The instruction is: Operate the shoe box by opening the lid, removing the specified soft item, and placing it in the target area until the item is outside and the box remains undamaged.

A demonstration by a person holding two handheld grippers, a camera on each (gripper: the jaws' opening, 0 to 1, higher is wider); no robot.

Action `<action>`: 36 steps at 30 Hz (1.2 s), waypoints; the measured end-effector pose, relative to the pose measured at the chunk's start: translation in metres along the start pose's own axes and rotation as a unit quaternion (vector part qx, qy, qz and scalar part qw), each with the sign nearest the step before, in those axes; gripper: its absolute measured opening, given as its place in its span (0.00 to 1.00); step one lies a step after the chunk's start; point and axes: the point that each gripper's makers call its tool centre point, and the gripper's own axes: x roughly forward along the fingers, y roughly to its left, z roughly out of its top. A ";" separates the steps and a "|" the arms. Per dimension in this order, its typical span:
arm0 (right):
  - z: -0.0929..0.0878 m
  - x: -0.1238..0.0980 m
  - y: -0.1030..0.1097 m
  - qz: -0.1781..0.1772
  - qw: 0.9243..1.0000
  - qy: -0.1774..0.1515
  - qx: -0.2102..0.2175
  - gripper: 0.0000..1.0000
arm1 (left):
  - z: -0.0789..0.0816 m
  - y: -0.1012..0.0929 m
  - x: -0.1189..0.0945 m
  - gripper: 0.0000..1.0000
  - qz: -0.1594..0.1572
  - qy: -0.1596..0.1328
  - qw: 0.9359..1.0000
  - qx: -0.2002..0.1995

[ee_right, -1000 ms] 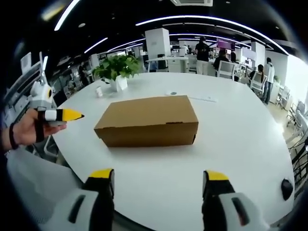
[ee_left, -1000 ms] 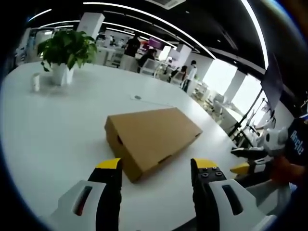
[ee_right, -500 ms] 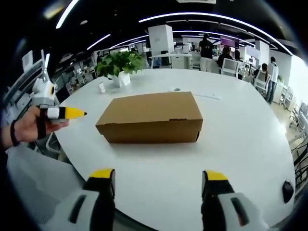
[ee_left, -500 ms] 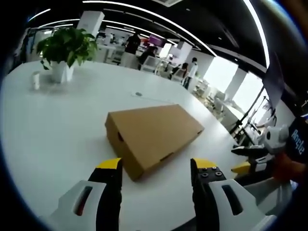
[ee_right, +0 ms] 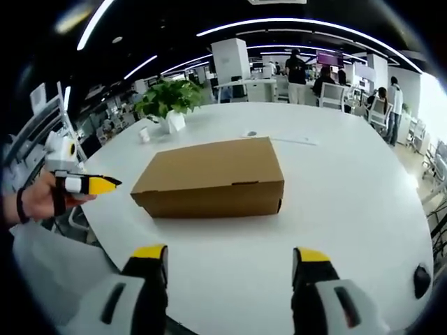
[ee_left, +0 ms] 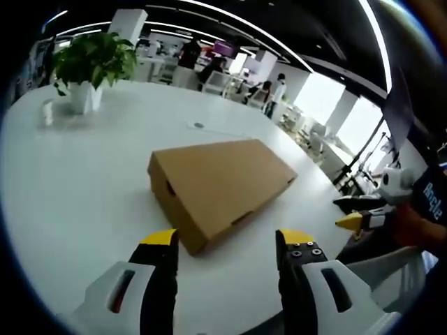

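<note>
A broad white table [ee_right: 349,209] stands in an open office. Beyond its potted plant [ee_left: 87,66], desks and white columns [ee_right: 230,59] sit under curved ceiling light strips [ee_right: 307,24].

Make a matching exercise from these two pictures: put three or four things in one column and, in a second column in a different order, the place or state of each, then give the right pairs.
Things:
1. brown cardboard shoe box
2. green leafy plant in a white pot
3. left tool
4. small black round object

Places or states:
A. open, holding nothing, close to a corner of the box
B. near the table edge, right in the right gripper view
C. closed, lying flat in the middle of the round white table
D. standing on the table beyond the box

Pairs: 1-C, 2-D, 3-A, 4-B
</note>
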 end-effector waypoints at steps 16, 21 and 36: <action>0.004 0.045 -0.031 0.015 1.000 0.019 -0.018 0.71 | -0.002 0.011 0.015 0.57 0.017 0.012 0.999 -0.026; 0.007 0.057 -0.042 0.018 0.999 0.024 -0.015 0.70 | -0.010 0.017 0.026 0.57 0.023 0.027 0.999 -0.024; 0.023 0.093 -0.049 0.047 0.998 0.034 -0.037 0.66 | -0.013 0.024 0.050 0.58 0.026 0.042 0.999 -0.020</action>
